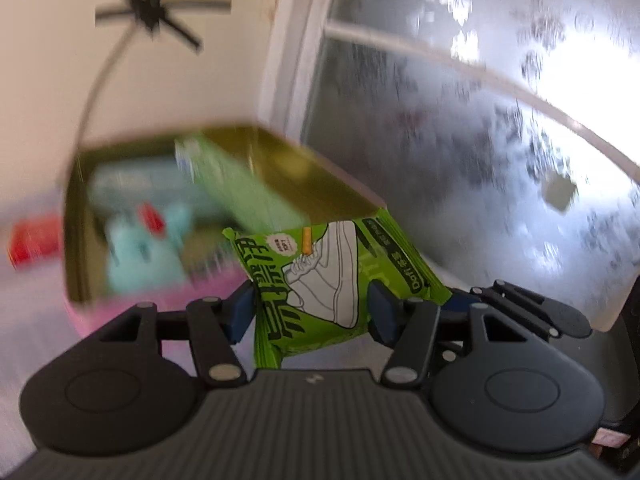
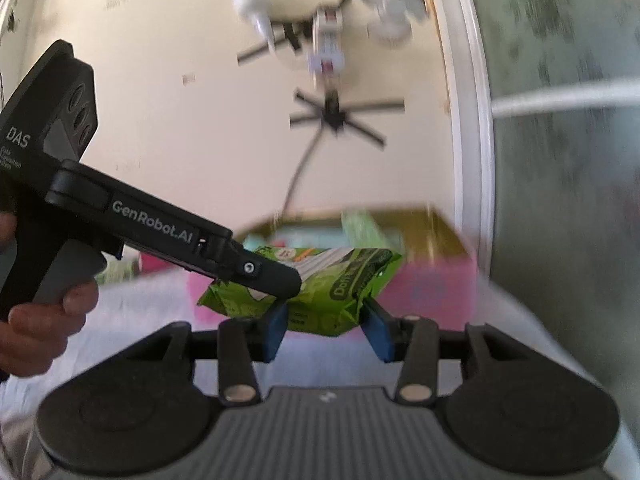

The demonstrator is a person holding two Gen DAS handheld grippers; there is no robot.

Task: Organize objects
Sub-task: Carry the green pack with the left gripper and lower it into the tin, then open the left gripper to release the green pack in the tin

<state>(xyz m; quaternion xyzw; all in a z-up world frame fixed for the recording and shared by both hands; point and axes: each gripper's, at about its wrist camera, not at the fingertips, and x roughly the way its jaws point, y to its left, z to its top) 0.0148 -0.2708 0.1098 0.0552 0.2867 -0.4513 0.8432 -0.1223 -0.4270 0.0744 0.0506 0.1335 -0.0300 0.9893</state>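
Note:
A green snack packet [image 1: 320, 280] printed with a white sneaker is held between both grippers. My left gripper [image 1: 312, 312] is shut on one end of it. My right gripper [image 2: 326, 330] is shut on the other end of the packet [image 2: 320, 292]; the left gripper's body [image 2: 160, 232] reaches in from the left. Behind the packet stands a pink tin with a gold inside [image 1: 120, 148], open and holding a light green packet [image 1: 240, 184] and pale blue packets [image 1: 140, 248]. The tin also shows in the right wrist view [image 2: 432, 280].
A red object [image 1: 36, 240] lies left of the tin on the white surface. A frosted window [image 1: 500, 140] with a white frame fills the right. A ceiling fan [image 2: 336, 112] and a white light fitting [image 2: 328, 20] hang above. Both views are motion-blurred.

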